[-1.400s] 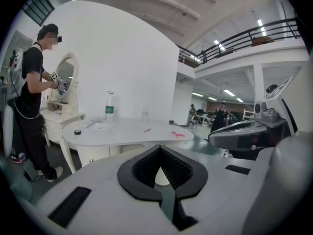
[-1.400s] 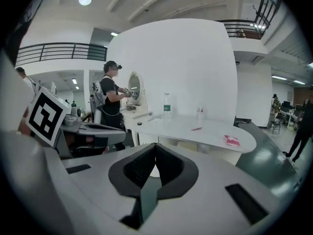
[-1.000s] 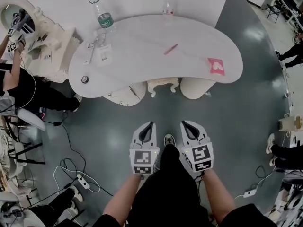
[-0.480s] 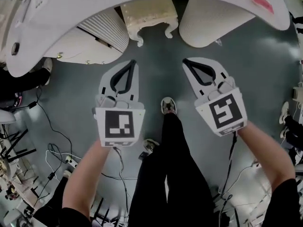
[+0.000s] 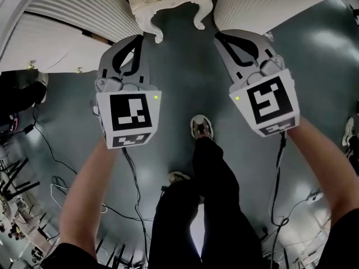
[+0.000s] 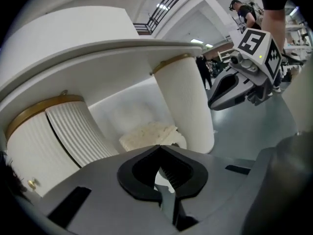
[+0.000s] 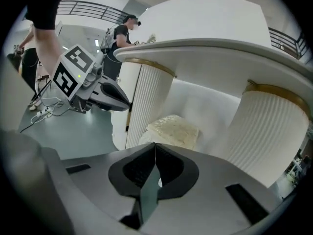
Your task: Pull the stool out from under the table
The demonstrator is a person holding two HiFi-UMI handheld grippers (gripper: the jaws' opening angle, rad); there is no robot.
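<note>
The cream stool (image 5: 168, 1) with carved legs stands under the white table, between its two ribbed pedestals (image 5: 84, 7). In the gripper views the stool's cushioned top (image 6: 146, 133) (image 7: 173, 128) lies straight ahead in the gap. My left gripper (image 5: 140, 37) is shut and empty, its tips just short of the stool's front left leg. My right gripper (image 5: 217, 35) is shut and empty too, near the front right leg (image 5: 201, 18). Neither touches the stool. Each gripper shows in the other's view: the right gripper (image 6: 211, 104) and the left gripper (image 7: 128, 103).
The table top (image 7: 205, 48) overhangs the stool. The right ribbed pedestal (image 5: 263, 4) flanks it. My own shoe (image 5: 201, 128) and legs are on the grey floor below the grippers. Cables (image 5: 50, 178) trail at lower left. A person (image 7: 120, 33) stands beyond the table.
Both grippers have sunk and come forward toward the stool, from out on the floor to just in front of its legs. The head view has dropped close to the table.
</note>
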